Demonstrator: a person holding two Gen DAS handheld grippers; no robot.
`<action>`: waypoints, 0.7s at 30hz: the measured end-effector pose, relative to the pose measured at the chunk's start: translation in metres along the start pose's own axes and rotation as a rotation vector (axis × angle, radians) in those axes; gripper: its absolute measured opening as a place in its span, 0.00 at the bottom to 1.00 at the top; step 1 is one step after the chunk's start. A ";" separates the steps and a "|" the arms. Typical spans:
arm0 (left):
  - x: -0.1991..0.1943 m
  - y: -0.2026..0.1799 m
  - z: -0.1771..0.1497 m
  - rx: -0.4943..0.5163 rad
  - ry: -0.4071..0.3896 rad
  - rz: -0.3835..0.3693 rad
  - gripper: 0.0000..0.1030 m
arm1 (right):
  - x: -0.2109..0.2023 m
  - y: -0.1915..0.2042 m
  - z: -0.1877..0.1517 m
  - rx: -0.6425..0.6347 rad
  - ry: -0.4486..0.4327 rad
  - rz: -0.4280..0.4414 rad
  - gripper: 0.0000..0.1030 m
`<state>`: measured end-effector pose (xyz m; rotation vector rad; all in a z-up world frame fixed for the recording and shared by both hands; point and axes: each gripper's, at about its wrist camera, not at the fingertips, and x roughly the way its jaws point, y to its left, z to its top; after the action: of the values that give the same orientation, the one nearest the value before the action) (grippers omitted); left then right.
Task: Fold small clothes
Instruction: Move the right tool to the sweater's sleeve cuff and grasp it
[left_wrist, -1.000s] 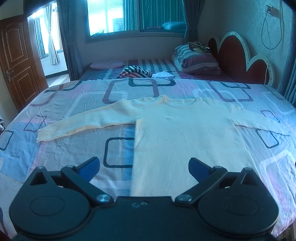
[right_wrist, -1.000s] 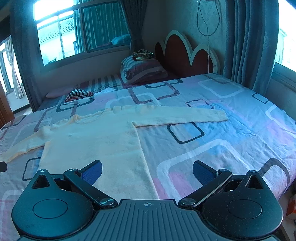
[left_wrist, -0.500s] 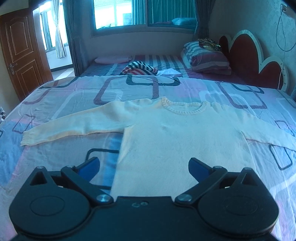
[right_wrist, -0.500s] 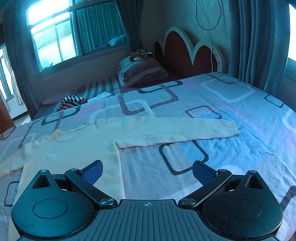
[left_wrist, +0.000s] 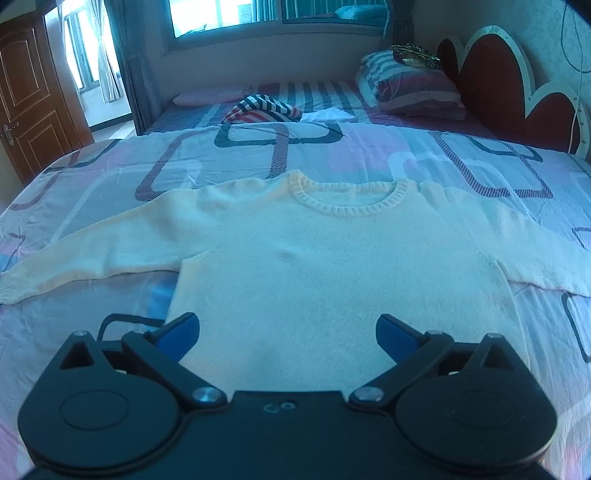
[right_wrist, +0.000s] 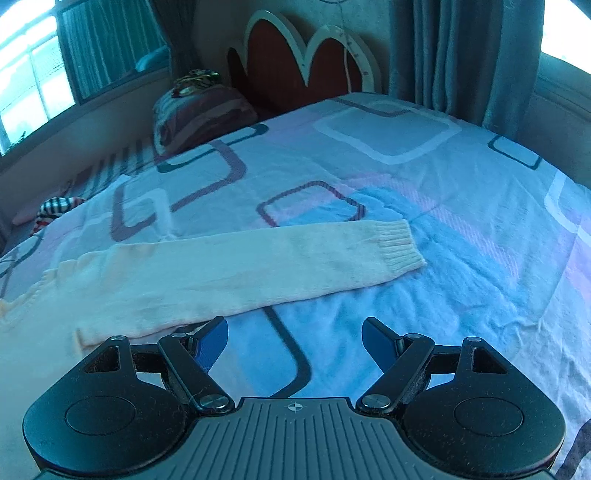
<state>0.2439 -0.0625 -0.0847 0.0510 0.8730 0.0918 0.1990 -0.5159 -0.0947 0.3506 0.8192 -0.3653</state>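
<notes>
Both grippers have come in lower over the bed, and the sweater fills more of each view. A patterned sheet covers the bed; striped pillows lie by the red headboard, with a window behind and a door to the left. Spread flat, neck away, the sweater's body sits between the left gripper's wide-apart fingers. Its sleeve stretches just ahead of the right gripper, whose fingers are also apart, over bare sheet.

Home bedroom: bed, pillow, headboard, curtains.
</notes>
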 end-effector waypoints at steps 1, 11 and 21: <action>0.001 -0.001 0.002 0.001 -0.011 0.002 0.99 | 0.009 -0.007 0.002 0.018 0.008 -0.015 0.75; 0.016 -0.010 0.013 0.028 -0.017 -0.005 0.98 | 0.069 -0.064 0.023 0.189 0.040 -0.088 0.46; 0.032 -0.009 0.019 0.025 -0.010 0.000 0.96 | 0.090 -0.054 0.043 0.184 -0.035 -0.037 0.02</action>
<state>0.2791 -0.0685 -0.0974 0.0752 0.8639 0.0808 0.2590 -0.5978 -0.1446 0.4991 0.7602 -0.4816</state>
